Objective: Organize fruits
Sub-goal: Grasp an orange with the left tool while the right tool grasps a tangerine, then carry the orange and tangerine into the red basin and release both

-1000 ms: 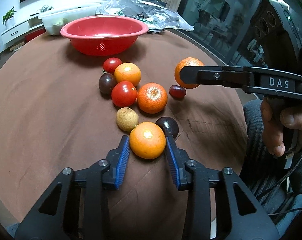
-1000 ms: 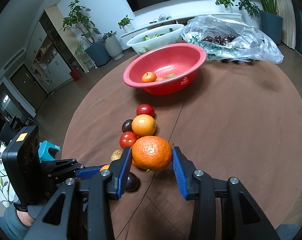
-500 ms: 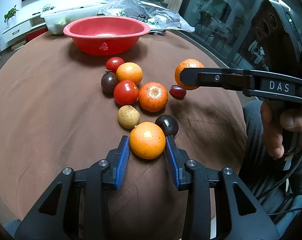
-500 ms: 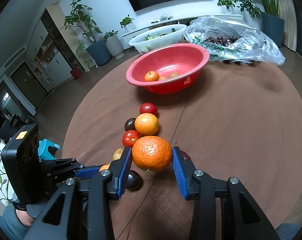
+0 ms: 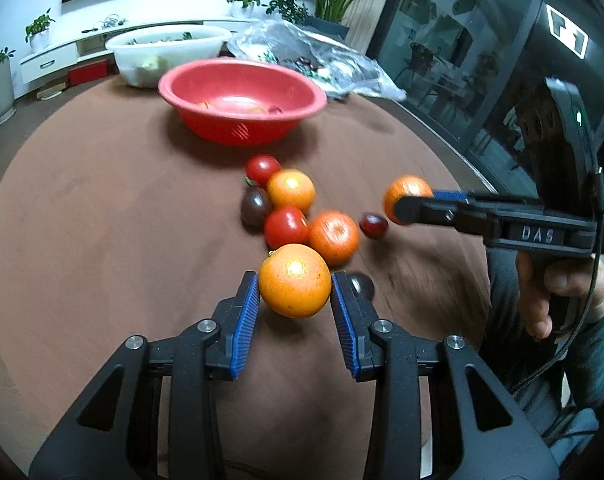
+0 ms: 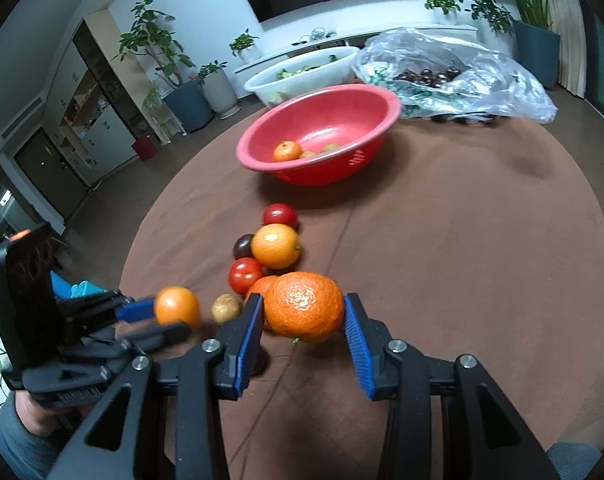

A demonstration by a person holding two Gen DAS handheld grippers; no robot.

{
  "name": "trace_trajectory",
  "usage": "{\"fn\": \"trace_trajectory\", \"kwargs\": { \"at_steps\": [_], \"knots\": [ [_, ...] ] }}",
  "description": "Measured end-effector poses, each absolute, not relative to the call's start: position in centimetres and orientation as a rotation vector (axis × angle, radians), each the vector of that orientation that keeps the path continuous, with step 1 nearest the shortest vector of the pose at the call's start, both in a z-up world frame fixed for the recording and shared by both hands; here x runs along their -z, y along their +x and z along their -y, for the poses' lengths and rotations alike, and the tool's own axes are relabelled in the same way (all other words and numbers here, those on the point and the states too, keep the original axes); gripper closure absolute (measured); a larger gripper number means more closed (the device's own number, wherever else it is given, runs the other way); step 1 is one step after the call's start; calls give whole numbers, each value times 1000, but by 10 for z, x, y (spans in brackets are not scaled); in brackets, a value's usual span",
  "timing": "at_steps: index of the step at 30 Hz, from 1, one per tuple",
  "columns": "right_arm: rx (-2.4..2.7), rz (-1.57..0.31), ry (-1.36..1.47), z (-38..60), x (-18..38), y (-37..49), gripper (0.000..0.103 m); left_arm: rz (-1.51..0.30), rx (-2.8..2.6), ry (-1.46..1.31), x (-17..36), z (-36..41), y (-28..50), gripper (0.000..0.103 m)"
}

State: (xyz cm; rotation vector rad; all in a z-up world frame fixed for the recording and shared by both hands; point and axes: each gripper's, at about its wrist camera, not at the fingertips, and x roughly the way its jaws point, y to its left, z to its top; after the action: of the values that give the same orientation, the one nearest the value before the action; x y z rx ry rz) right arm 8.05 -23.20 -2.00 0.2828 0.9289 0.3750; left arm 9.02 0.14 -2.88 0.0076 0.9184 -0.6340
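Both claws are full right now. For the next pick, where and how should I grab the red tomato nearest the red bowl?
Grip the red tomato across its round middle, coming down from above on the red bowl side; an orange and a dark fruit crowd its near side.

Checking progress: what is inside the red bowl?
In the red bowl, one small orange and two brownish fruits show; its near wall hides the rest of the bottom.

Each wrist camera peers steeply down along its own fingers, close above the table [image 5: 102,208], both sharing the red bowl [image 6: 321,136].
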Motion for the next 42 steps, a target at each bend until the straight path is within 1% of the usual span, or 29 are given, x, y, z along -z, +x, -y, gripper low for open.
{"fn": "trace_trajectory", "kwargs": {
  "at_steps": [4, 10, 17, 22, 28, 34, 42],
  "knots": [
    [-334, -924, 295, 250, 16, 88, 59, -878, 614, 9, 9, -8, 110, 69],
    [-291, -873, 261, 272, -11, 112, 59, -813, 586, 47, -26, -9, 157, 69],
    [-298, -815, 186, 267, -48, 172, 59, -777, 564, 117, -57, 14, 231, 69],
    [-331, -824, 98, 240, -47, 218, 59, -829, 551, 170, -40, 43, 283, 69],
    [-341, -905, 28, 216, -15, 260, 59, -884, 545, 196, -4, 62, 317, 69],
    [-321, -962, 8, 212, 12, 284, 59, -911, 537, 225, 19, 73, 338, 69],
    [-305, -994, -47, 204, 26, 298, 59, -952, 517, 248, 39, 70, 348, 69]
  ]
}}
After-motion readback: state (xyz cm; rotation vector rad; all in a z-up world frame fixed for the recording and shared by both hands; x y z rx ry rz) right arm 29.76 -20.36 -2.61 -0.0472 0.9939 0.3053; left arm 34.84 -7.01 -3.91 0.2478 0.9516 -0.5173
